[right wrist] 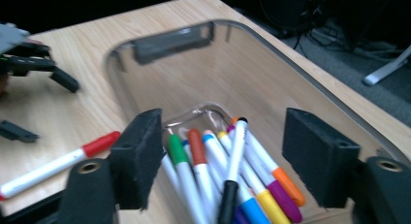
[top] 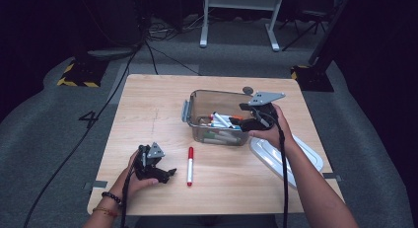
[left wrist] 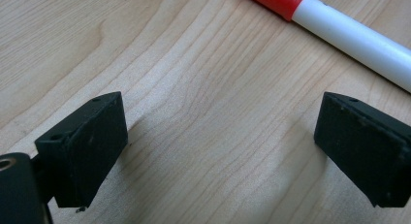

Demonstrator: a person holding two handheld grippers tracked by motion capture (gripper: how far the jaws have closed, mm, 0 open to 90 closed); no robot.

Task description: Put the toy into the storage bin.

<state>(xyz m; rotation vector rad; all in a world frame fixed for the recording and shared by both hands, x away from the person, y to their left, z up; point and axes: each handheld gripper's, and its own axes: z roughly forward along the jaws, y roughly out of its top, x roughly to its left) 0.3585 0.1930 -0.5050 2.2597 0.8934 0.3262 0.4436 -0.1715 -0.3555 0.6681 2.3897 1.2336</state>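
A clear plastic container (top: 193, 100) stands right of the table's centre with several coloured markers (top: 222, 123) in it. My right gripper (top: 246, 115) hovers over its right end, jaws open. In the right gripper view the markers (right wrist: 194, 151) lie below and between the wide jaws of the right gripper (right wrist: 223, 156), and no pad touches them. A red-capped white marker (top: 190, 165) lies on the table near the front. My left gripper (top: 167, 173) rests just left of it, open. In the left gripper view the left gripper (left wrist: 218, 146) has bare wood between its jaws, and the marker (left wrist: 349, 35) lies beyond them.
A white lid (top: 305, 156) lies flat at the table's right edge, partly under the right forearm. The container has a grey latch (right wrist: 169, 42) at its far end. Cables trail from both grippers toward the front edge. Bare wood (top: 148, 114) spreads left of the container.
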